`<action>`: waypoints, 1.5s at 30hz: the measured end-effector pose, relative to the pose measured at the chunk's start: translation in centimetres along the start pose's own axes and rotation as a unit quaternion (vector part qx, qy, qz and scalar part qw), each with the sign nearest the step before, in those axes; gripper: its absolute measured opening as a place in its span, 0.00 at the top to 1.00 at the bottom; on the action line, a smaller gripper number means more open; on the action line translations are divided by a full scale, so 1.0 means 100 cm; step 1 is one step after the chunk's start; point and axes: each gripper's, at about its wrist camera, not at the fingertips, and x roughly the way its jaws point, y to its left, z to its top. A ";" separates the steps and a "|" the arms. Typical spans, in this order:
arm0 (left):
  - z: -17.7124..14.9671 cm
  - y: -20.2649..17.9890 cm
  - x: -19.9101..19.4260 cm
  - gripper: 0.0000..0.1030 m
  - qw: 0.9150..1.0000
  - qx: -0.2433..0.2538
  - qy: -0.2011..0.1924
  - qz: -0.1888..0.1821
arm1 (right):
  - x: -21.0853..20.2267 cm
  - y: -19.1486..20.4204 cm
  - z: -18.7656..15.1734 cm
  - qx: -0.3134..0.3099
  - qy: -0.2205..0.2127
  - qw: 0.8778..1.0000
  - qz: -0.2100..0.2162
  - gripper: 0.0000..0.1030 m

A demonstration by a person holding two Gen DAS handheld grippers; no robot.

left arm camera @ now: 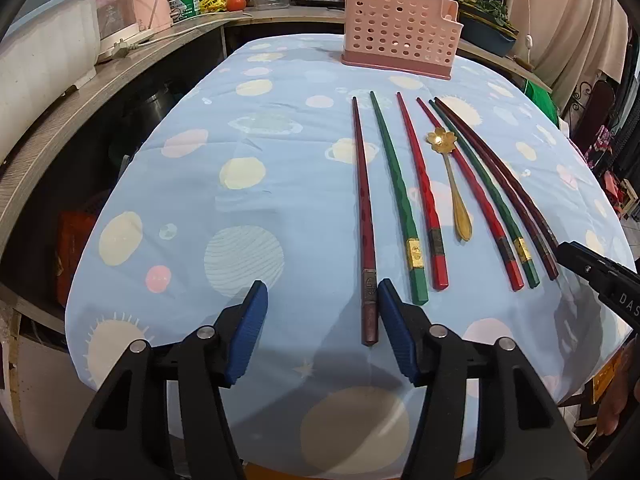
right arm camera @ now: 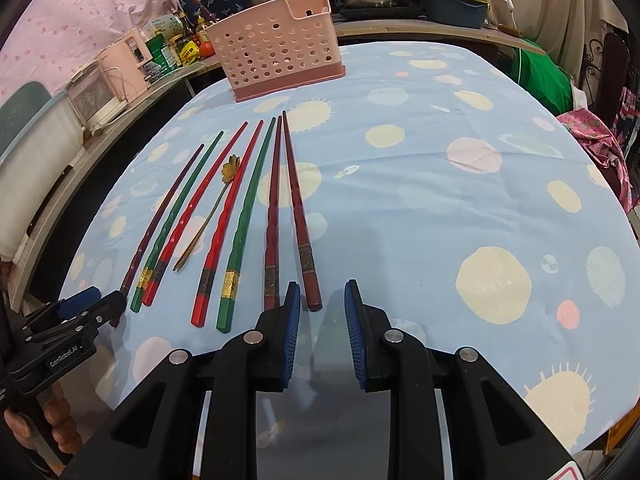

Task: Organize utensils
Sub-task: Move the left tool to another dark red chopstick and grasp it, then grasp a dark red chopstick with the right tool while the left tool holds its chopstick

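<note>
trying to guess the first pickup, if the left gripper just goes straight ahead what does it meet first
Probably the leftmost dark red chopstick: its thick end already lies between the open left gripper, close to one finger. Height above the cloth is unclear.

You have seven chopsticks (left arm camera: 420, 196), red, green and maroon, lying side by side on the bench, a gold flower-headed spoon (left arm camera: 450, 178) among them, and a pink holed basket (left arm camera: 398, 28) standing upright beyond.

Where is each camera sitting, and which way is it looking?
Left wrist: sits on the left tongs, looking along the table at the chopsticks and pink basket; the right tongs' tip shows.
Right wrist: sits on the right tongs, looking the same way; the left tongs and fingers show.
Shared: chopsticks, gold spoon, basket.
</note>
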 end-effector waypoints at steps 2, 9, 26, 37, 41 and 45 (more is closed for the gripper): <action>0.000 0.000 0.000 0.50 1.000 -0.001 -0.001 0.001 | 0.002 0.000 0.001 -0.002 0.000 1.000 -0.001 0.78; 0.001 0.003 0.000 0.57 1.000 -0.003 -0.002 0.002 | 0.007 0.004 0.005 -0.007 -0.003 1.000 -0.002 0.78; 0.003 0.002 0.001 0.80 1.000 0.000 -0.001 -0.006 | 0.012 0.007 0.008 -0.015 -0.008 1.000 -0.005 0.92; 0.004 0.003 0.002 0.90 1.000 -0.002 0.006 -0.007 | 0.006 0.006 0.006 -0.011 -0.010 1.000 -0.003 0.92; 0.005 0.004 0.001 0.91 1.000 -0.006 0.013 -0.008 | -0.003 0.004 0.008 -0.008 -0.016 1.000 -0.004 0.93; 0.007 0.003 -0.002 0.92 1.000 -0.007 0.017 -0.004 | -0.014 0.003 0.012 -0.009 -0.021 1.000 -0.004 0.93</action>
